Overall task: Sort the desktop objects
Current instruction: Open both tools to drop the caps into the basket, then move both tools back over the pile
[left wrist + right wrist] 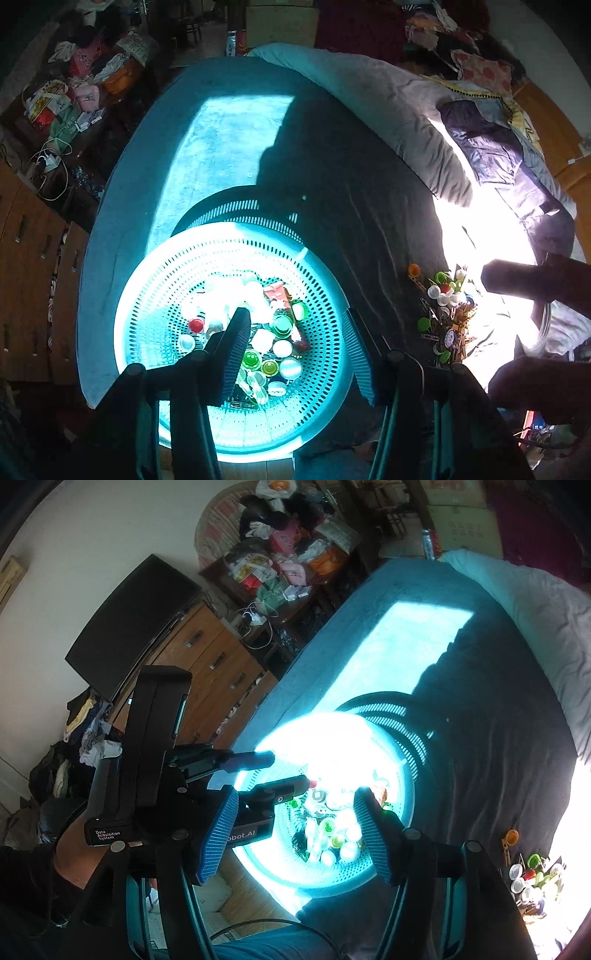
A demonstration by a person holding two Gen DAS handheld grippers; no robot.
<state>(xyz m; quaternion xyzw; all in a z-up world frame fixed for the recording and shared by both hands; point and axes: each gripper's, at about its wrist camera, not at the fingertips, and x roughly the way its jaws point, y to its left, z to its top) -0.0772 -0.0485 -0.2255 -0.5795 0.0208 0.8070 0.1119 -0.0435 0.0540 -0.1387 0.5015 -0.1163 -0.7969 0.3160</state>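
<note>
Both tongs were spread and held nothing: our left gripper hung over the perforated basket, our right gripper beside it above the same rim. The sorted caps lay inside; the unsorted pile waited well apart on the dark cloth. We judged it best to reach one gripper across, pinch a single cap squarely, and lift cleanly.

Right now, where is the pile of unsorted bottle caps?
The pile of unsorted caps lies on the dark cloth to the right of the teal basket; in the right wrist view it sits at the lower right edge.
</note>
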